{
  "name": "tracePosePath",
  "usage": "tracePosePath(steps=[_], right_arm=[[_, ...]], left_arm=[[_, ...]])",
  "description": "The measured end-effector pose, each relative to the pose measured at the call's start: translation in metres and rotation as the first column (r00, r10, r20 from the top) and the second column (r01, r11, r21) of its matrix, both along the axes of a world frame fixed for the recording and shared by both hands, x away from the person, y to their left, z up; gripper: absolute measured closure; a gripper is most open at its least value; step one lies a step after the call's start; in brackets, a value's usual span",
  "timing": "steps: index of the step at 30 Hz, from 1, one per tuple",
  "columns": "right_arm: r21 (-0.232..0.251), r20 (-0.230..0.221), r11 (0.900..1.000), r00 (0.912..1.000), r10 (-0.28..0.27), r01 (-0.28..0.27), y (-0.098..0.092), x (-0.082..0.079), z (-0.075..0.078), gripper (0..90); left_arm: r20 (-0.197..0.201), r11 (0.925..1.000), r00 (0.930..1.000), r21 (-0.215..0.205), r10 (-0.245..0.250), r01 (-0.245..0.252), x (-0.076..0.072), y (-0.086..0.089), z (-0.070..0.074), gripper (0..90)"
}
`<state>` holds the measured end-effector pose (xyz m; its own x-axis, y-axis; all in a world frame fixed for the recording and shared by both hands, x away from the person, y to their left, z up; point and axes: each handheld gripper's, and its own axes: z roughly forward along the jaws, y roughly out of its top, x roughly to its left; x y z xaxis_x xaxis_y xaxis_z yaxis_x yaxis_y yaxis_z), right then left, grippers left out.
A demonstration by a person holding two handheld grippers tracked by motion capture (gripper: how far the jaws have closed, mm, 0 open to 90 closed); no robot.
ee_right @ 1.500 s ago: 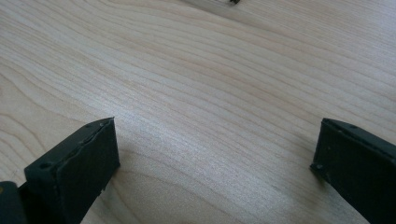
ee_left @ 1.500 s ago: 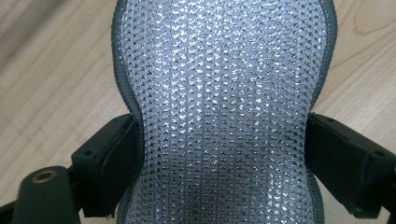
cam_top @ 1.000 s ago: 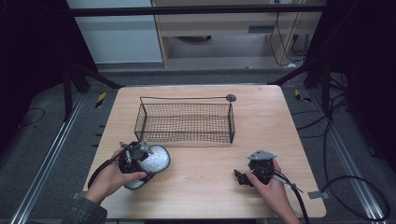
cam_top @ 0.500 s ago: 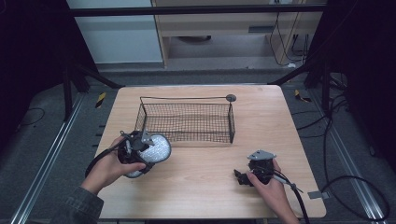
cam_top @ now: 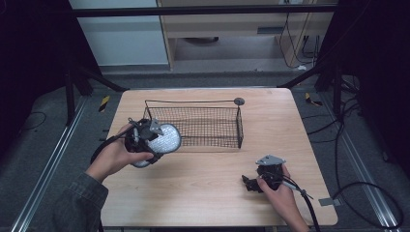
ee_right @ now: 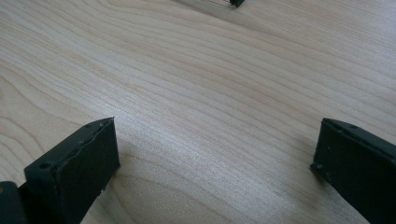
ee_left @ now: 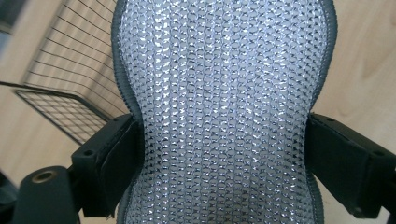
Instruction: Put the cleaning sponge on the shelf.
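Observation:
My left gripper (cam_top: 155, 141) is shut on a silvery mesh pouch (cam_top: 162, 139) with a dark grey border, held above the table just left of the black wire basket (cam_top: 198, 126). In the left gripper view the pouch (ee_left: 224, 107) is pinched at its waist between both jaws, and the basket (ee_left: 70, 88) lies beyond it to the left. My right gripper (cam_top: 250, 183) rests low on the table near the front right, jaws wide apart. The right gripper view has its open jaws over bare wood (ee_right: 210, 116) with nothing between them.
The wooden table (cam_top: 290, 130) stands over a grey floor, with metal rails along both sides. Cables (cam_top: 358, 193) trail on the floor at the right. A small round grey disc (cam_top: 239, 101) sits at the basket's far right corner.
My left gripper has lifted the pouch and carried it up and to the right, toward the basket's left end. The right gripper has stayed put.

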<state>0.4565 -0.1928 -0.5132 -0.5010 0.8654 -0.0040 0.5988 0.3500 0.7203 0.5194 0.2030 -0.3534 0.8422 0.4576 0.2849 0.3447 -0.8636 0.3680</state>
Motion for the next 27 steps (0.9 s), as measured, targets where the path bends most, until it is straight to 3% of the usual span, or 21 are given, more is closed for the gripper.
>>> tracePosePath(steps=[13,27], right_arm=[[0.000,0.000,1.000,1.0000,0.000,0.000,0.000,0.000,0.000,0.4],[-0.004,0.003,1.000,1.0000,0.007,-0.007,0.000,0.001,0.000,0.6]], left_arm=[[0.016,0.9979,0.9979,0.018,-0.063,0.063,0.024,-0.008,0.013,12.7],[0.110,0.9964,0.9913,0.053,-0.071,0.066,0.037,-0.025,0.029,12.7]])
